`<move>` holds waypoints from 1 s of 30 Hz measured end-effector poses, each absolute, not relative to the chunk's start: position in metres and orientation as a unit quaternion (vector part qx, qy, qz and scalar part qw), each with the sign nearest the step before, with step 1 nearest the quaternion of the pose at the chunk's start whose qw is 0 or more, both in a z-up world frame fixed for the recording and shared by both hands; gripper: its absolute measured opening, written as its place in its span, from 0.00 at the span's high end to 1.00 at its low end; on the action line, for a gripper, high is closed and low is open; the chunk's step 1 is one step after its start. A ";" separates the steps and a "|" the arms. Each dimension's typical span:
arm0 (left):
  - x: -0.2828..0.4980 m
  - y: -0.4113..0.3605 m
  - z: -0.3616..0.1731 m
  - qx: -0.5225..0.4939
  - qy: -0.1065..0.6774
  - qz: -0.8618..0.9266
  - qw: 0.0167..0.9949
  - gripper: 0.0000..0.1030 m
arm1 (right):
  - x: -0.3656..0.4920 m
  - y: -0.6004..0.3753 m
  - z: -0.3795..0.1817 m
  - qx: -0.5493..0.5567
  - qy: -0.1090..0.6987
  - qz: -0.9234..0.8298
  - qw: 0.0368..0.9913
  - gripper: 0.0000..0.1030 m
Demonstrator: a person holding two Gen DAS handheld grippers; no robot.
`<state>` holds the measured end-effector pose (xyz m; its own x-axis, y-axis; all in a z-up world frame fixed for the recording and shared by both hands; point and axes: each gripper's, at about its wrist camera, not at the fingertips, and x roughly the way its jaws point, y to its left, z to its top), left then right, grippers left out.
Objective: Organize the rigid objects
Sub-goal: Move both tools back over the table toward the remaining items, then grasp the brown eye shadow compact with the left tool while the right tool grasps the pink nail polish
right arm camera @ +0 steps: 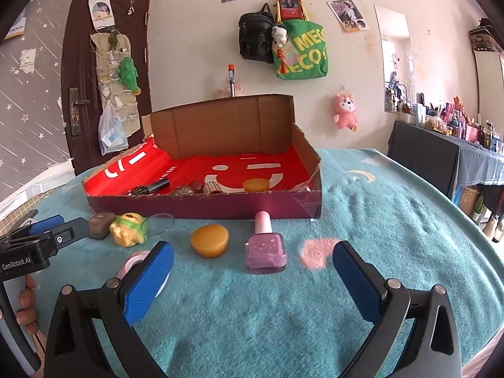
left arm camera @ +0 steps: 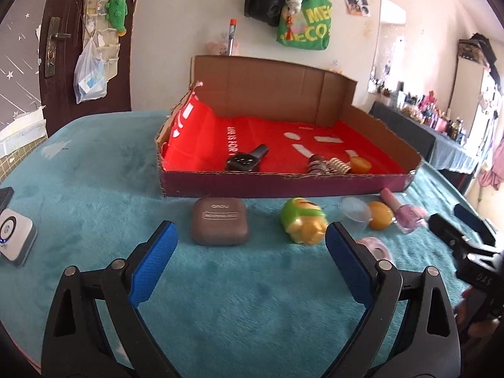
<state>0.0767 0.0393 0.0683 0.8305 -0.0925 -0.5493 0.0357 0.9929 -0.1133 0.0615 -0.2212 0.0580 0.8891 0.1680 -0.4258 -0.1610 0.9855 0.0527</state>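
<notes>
The left hand-held gripper (left arm camera: 250,249) is hovering low over the teal blanket (left arm camera: 220,299), its blue-padded jaws spread wide and grasping nothing, pointing toward 12 o'clock at the brown earbud case (left arm camera: 219,225) and the green and yellow toy (left arm camera: 304,222) lying just ahead. The right hand-held gripper (right arm camera: 252,267) is hanging in the same level pose, jaws likewise released and empty, with the pink nail polish bottle (right arm camera: 265,247) lying between the fingertips' lines at 12 o'clock and the amber puck (right arm camera: 209,240) at 11 o'clock. All these loose things are resting on the blanket just in front of the cardboard box (right arm camera: 204,211), which is lined in red and already holding a black smartwatch (left arm camera: 245,160), a metallic hair clip (left arm camera: 330,166) and another amber puck (left arm camera: 360,164). The left view alone is showing a white square device (left arm camera: 14,241) at 9 o'clock near the edge. The right view alone is showing a pink plush (right arm camera: 345,111) on the wall at 1 o'clock and a pink patch on the blanket (right arm camera: 316,253).
</notes>
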 end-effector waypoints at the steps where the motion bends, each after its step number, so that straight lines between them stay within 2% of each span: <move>1: 0.080 0.043 0.068 -0.052 0.297 -0.031 0.953 0.07 | 0.064 -0.224 0.059 0.006 0.224 0.078 0.972 0.00; 14: 0.127 0.062 0.062 -0.050 0.370 -0.015 0.927 0.07 | 0.121 -0.246 0.059 0.033 0.334 0.077 0.939 0.00; 17: 0.135 0.063 0.059 -0.048 0.384 -0.016 0.922 0.14 | 0.131 -0.241 0.055 0.022 0.360 0.087 0.929 0.01; 20: 0.139 0.064 0.056 -0.048 0.393 -0.017 0.918 0.16 | 0.138 -0.235 0.050 0.013 0.381 0.097 0.919 0.07; 25: 0.146 0.063 0.053 -0.043 0.403 -0.024 0.914 0.26 | 0.145 -0.234 0.044 0.013 0.406 0.106 0.907 0.13; 27: 0.150 0.063 0.050 -0.045 0.411 -0.028 0.910 0.36 | 0.148 -0.233 0.043 0.013 0.414 0.108 0.904 0.16; 29: 0.152 0.064 0.049 -0.050 0.416 -0.030 0.908 0.40 | 0.150 -0.231 0.043 0.012 0.416 0.113 0.902 0.17; 30: 0.153 0.065 0.049 -0.051 0.415 -0.031 0.908 0.46 | 0.150 -0.229 0.044 0.007 0.417 0.117 0.901 0.22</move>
